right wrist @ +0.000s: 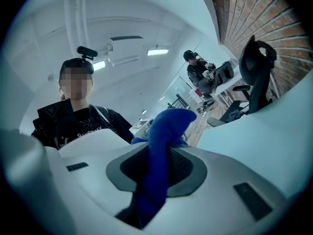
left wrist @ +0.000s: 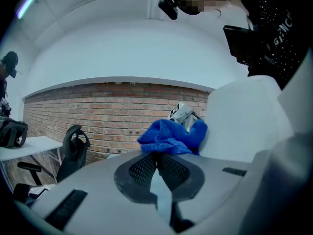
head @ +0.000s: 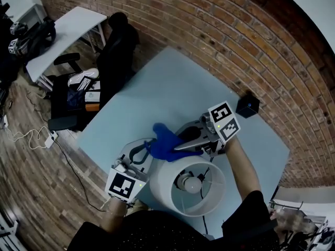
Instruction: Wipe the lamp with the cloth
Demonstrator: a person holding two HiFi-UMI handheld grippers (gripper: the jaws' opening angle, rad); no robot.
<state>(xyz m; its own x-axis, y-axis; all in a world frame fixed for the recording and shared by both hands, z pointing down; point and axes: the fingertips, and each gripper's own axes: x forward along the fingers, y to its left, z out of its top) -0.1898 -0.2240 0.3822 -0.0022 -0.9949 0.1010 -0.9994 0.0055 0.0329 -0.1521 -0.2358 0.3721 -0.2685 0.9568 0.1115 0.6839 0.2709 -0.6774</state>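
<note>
A lamp with a white shade (head: 172, 192) stands near the table's front edge, its bulb (head: 189, 183) showing through the top opening. The blue cloth (head: 166, 138) hangs just beyond the shade's far rim. My right gripper (head: 178, 144) comes in from the right and is shut on the cloth, which runs between its jaws (right wrist: 159, 151) and sticks up past them (right wrist: 166, 126). My left gripper (head: 148, 149) lies left of the shade, jaws closed at the cloth's near edge (left wrist: 156, 155). The cloth (left wrist: 171, 133) bunches just past them, with the shade (left wrist: 244, 121) to the right.
The light blue table (head: 172, 93) runs along a brick wall. A small black box (head: 247, 106) sits at its far right. A black office chair (head: 112, 51) and a white desk (head: 68, 30) stand beyond the left edge. Cables lie on the wooden floor (head: 31, 137).
</note>
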